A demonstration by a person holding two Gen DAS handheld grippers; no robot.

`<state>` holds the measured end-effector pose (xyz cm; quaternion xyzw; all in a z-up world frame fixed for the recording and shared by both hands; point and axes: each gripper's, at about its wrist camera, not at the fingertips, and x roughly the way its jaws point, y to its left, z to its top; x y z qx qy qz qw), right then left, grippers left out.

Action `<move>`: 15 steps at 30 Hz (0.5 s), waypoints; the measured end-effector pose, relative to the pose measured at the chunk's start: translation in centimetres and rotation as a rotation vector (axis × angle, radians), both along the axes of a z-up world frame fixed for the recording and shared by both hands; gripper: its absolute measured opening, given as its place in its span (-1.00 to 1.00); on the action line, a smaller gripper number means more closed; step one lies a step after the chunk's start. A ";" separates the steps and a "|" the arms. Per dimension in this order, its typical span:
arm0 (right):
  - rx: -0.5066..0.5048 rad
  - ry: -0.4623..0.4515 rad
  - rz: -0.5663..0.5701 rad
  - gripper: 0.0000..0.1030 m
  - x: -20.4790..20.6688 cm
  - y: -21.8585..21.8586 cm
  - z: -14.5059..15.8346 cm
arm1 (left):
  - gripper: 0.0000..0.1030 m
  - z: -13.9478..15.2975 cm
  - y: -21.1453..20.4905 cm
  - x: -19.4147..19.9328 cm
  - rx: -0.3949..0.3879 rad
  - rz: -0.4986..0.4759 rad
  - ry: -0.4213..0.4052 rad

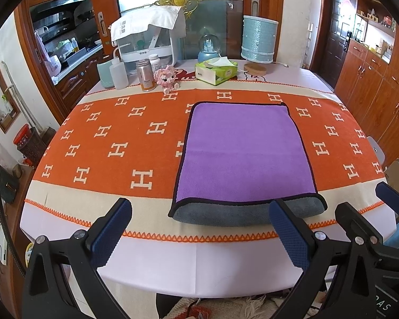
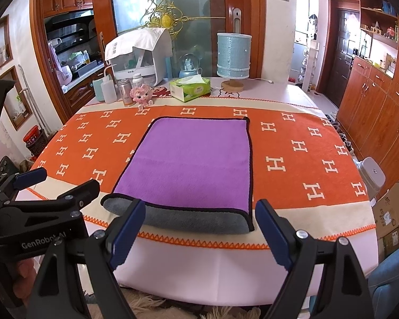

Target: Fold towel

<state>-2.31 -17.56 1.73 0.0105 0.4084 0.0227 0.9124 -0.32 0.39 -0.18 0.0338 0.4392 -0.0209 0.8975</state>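
On the tabletop (image 1: 66, 212) the towel (image 1: 242, 148) lies near the front edge, looks soft and floppy, so pinch near corners; left gripper (image 1: 199, 228) and right gripper (image 2: 199, 228) fingers spread, holding nothing.

Right wrist view | my right gripper (image 2: 199, 232) has its jaws spread wide, nothing between them | towel (image 2: 191, 164) lies folded on the orange cloth (image 2: 292, 143), purple side up, grey fold at near edge | my left gripper (image 2: 58, 183) shows at left, beside the towel's near-left corner
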 end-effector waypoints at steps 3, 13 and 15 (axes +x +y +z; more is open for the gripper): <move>0.001 0.001 -0.002 0.66 0.1 -0.1 0.0 | 0.99 0.0 0.0 0.0 0.000 0.000 0.000; 0.003 0.001 -0.001 0.66 0.1 0.0 0.1 | 0.99 0.0 0.1 0.0 -0.003 0.000 0.001; 0.000 0.002 -0.002 0.66 0.1 -0.1 0.1 | 0.99 -0.1 0.2 0.0 -0.003 0.000 0.002</move>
